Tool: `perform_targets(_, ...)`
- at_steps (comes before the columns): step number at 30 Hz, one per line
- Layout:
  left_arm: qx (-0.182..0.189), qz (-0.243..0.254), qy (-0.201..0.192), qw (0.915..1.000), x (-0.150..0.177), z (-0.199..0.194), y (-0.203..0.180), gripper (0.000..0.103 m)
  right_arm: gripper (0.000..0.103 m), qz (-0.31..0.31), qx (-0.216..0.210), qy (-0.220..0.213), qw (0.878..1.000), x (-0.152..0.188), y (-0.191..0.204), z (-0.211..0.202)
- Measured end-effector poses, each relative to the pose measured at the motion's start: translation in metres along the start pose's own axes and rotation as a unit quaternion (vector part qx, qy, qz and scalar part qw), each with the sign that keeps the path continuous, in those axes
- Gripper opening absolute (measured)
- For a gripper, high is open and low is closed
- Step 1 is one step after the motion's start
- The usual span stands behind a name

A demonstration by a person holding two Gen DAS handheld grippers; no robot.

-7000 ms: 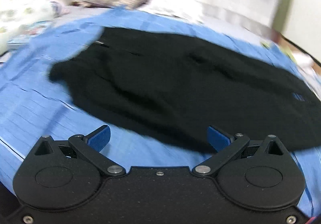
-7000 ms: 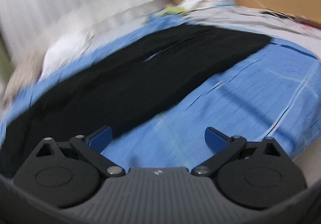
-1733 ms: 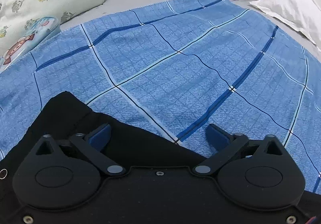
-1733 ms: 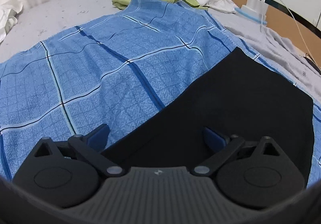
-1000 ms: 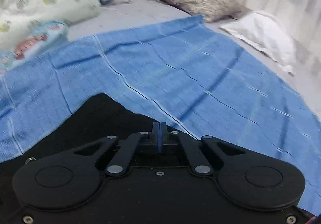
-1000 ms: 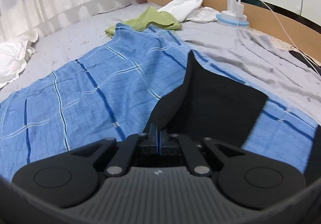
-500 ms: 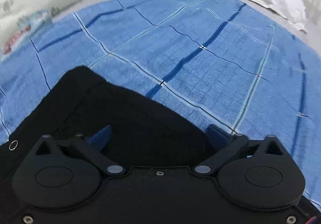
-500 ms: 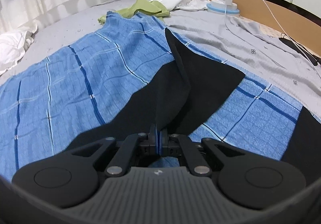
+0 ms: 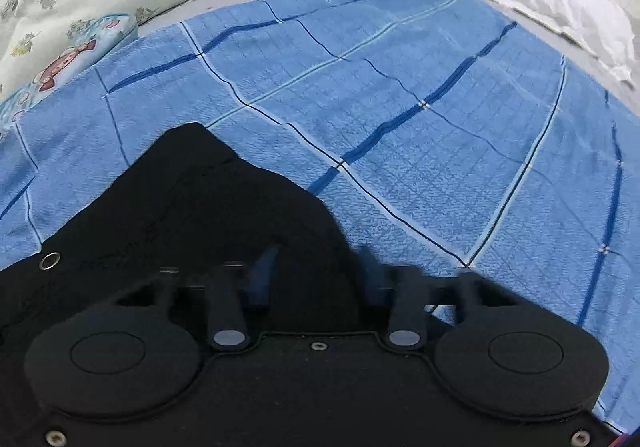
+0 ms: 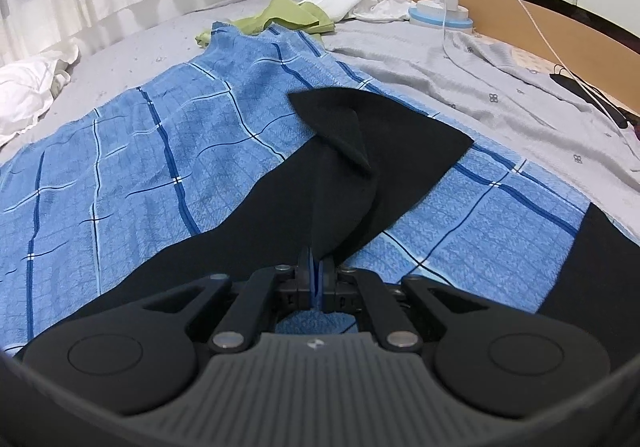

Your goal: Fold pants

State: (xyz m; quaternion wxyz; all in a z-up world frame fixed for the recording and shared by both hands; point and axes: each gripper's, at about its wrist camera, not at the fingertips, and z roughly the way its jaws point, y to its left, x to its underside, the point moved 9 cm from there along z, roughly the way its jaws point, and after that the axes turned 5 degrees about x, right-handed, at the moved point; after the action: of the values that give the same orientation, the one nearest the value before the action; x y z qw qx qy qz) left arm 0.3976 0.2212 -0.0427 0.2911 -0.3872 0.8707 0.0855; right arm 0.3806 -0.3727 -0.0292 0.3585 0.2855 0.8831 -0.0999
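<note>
A: Where are the black pants [image 10: 384, 151]?

B: Spread on the blue checked blanket [image 9: 400, 95] that covers the bed. In the right wrist view the leg runs from lower left, just ahead of the tongs, up and away to the right, and its far hem end is lifted and curled back over itself.

A: And the right gripper [image 10: 316, 279]?

B: Its fingers are pressed together, pinching an edge of that raised black cloth directly ahead of the tips.

A: The left gripper [image 9: 316, 275]?

B: Its blue pads stand partly apart, blurred, with the dark cloth lying between and under them. I cannot tell whether they touch it. A metal eyelet [image 9: 50, 261] shows in the cloth to the left of the fingers.

A: Any containers?

B: None holding anything. Far ahead on the right side there is a round blue-and-white charger base [image 10: 440, 17] with plugs in it, beside a green cloth [image 10: 288, 19].
</note>
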Motion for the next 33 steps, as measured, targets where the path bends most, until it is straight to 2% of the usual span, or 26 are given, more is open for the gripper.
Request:
perform_targets(1,0.017,-0.009,0.0,0.9998,0.0,-0.005,0.003,0.011,0.004,0.002,-0.002,0.0,1.0,0.0,-0.002,-0.003)
perform_targets(2,0.03,-0.013,-0.001,0.9995,0.0,-0.009,0.005,0.008,0.004,0.004,-0.004,-0.001,1.0,0.0,-0.003,-0.006)
perform_targets(8,0.11,-0.021,-0.032,0.9931,0.002,-0.052,0.03,0.006,0.004,0.018,-0.021,-0.017,0.999,-0.005,-0.023,-0.035)
perform_targets(11,0.152,-0.025,-0.075,0.9852,0.01,-0.089,0.06,0.006,0.004,0.035,-0.035,-0.025,0.999,-0.002,-0.044,-0.053)
perform_targets(13,0.175,-0.022,-0.119,0.9771,0.021,-0.119,0.084,0.006,0.004,0.045,-0.043,-0.029,0.998,0.006,-0.064,-0.066)
perform_targets(15,0.182,-0.004,-0.16,0.9701,0.037,-0.145,0.108,0.006,0.002,0.044,-0.038,-0.032,0.998,0.018,-0.083,-0.076)
perform_targets(18,0.184,0.011,-0.185,0.9654,0.062,-0.166,0.14,0.005,0.002,0.039,-0.015,-0.031,0.999,0.038,-0.114,-0.083)
perform_targets(21,0.182,0.019,-0.189,0.9647,0.085,-0.173,0.163,0.002,0.002,0.043,-0.007,-0.024,0.999,0.056,-0.142,-0.088)
perform_targets(25,0.173,0.031,-0.175,0.9687,0.11,-0.171,0.179,0.002,0.005,0.046,-0.043,-0.019,0.998,0.066,-0.157,-0.095)
perform_targets(28,0.17,0.03,-0.167,0.9707,0.116,-0.165,0.187,0.002,0.031,0.009,-0.053,-0.033,0.998,0.061,-0.151,-0.1)
perform_targets(29,0.171,0.031,-0.165,0.9708,0.118,-0.164,0.188,0.003,0.047,-0.011,-0.048,-0.042,0.998,0.058,-0.146,-0.101)
perform_targets(32,0.186,0.025,-0.16,0.9691,0.119,-0.161,0.189,0.011,0.057,-0.063,-0.042,-0.066,0.995,0.049,-0.124,-0.1)
perform_targets(33,0.188,0.02,-0.16,0.9687,0.117,-0.161,0.189,0.02,0.064,-0.079,-0.04,-0.07,0.994,0.045,-0.115,-0.096)
